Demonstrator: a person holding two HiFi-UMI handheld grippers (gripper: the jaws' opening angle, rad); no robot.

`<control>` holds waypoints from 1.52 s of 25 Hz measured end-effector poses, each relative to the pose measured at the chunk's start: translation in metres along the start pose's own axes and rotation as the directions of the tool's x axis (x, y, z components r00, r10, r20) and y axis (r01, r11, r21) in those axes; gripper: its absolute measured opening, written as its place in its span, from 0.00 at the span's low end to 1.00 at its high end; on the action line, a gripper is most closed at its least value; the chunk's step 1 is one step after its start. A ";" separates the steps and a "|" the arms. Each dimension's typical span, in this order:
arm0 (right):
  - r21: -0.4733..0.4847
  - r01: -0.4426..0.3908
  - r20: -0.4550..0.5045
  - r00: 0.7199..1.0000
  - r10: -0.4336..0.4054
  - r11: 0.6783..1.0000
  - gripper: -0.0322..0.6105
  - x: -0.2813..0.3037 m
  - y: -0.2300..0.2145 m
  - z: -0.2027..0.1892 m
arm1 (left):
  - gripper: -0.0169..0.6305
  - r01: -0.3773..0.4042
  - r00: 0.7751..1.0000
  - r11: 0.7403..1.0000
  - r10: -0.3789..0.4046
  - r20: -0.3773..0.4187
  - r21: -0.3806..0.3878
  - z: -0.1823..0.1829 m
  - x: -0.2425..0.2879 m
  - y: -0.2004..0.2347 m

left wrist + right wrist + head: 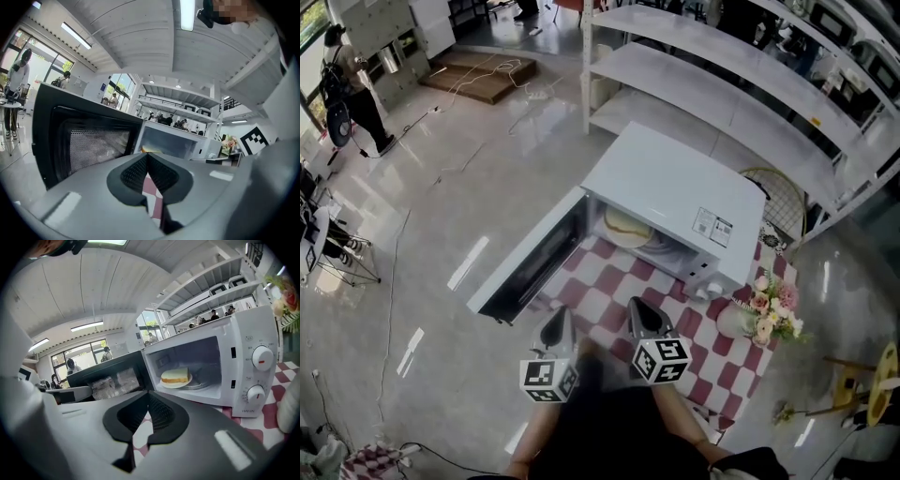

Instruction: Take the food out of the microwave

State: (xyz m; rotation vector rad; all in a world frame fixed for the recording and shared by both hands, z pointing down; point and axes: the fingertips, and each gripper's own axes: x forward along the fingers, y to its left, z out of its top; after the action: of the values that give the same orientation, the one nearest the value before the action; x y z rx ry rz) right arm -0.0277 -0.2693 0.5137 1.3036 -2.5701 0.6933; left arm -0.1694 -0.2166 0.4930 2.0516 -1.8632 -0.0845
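A white microwave stands on a red-and-white checked cloth with its black-windowed door swung wide open to the left. Inside, on the turntable, a pale plate holds a slice of bread or cake, also visible from above as the plate. Both grippers hover side by side over the cloth in front of the oven, apart from it. My left gripper is shut and empty, its tips pointing at the open door and cavity. My right gripper is shut and empty too, aimed toward the food.
A vase of pink and white flowers stands just right of the microwave, near its dials. White shelving runs behind. A yellow stool is at the far right; a person stands far off on the left.
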 end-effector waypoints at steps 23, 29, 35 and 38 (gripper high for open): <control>0.111 0.161 -0.024 0.987 -0.159 0.981 0.05 0.051 -0.053 0.010 | 0.04 0.186 0.980 0.979 -0.177 -0.096 0.090 0.000 0.097 0.000; 0.274 0.160 -0.008 0.986 -0.164 0.948 0.05 0.061 -0.066 0.006 | 0.04 0.220 0.971 0.971 -0.209 -0.119 0.089 -0.004 0.114 -0.002; 0.387 0.155 0.001 0.986 -0.168 0.909 0.05 0.070 -0.075 0.001 | 0.04 0.250 0.963 0.964 -0.238 -0.126 0.093 -0.005 0.128 -0.004; 0.518 0.135 -0.007 0.988 -0.154 0.844 0.05 0.078 -0.081 -0.006 | 0.04 0.263 0.960 0.961 -0.252 -0.122 0.086 -0.005 0.133 -0.005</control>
State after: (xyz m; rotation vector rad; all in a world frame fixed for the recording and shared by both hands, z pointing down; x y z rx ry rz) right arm -0.0102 -0.3629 0.5729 1.6442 -2.3551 1.4139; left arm -0.1464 -0.3449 0.5222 2.3095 -1.5563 0.0572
